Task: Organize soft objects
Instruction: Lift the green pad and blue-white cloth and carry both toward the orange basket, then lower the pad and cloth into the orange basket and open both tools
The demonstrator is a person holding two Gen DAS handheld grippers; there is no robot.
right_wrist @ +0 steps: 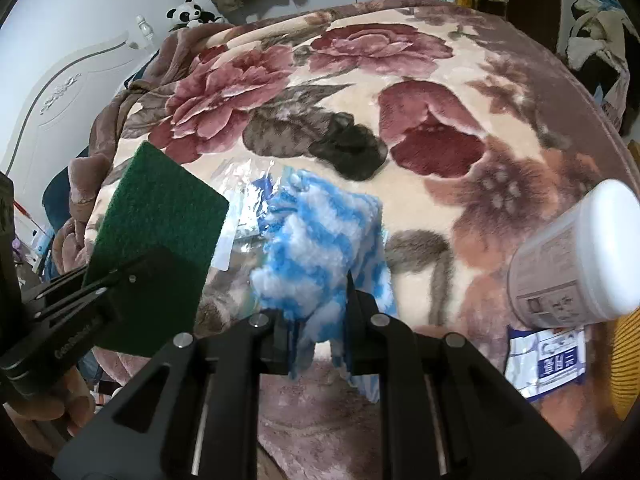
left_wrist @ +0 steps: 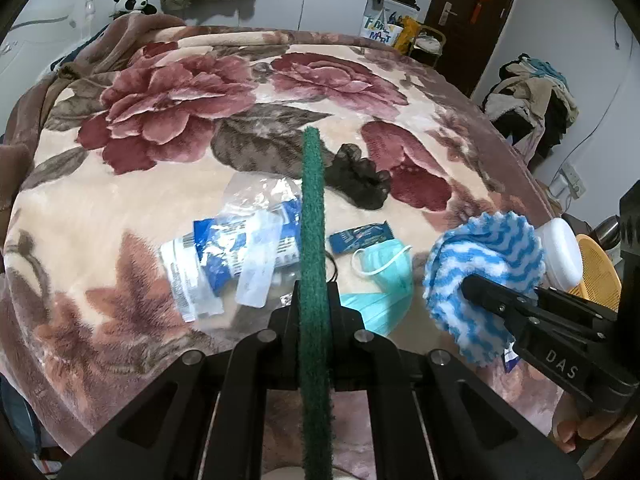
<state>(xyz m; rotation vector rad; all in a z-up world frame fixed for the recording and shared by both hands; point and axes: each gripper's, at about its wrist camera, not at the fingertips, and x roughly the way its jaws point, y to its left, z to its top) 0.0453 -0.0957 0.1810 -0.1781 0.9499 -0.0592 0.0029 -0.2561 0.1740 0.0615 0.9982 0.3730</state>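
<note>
Two tongs, each gripping one item: left (left_wrist: 314, 292) one green scouring pad (left_wrist: 313, 208), right (right_wrist: 320, 308) one blue-white cloth (right_wrist: 316, 236).

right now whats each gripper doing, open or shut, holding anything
Left gripper: shut on the green scouring pad, held edge-on above the blanket.
Right gripper: shut on the blue-and-white striped cloth.

Green scouring pad (left_wrist: 313, 216), blue-white wavy cloth (right_wrist: 316, 248)

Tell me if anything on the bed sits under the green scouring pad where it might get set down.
Yes. Below the green scouring pad, held in the left gripper, lie a crumpled plastic package and a teal face mask on the blanket.
</note>
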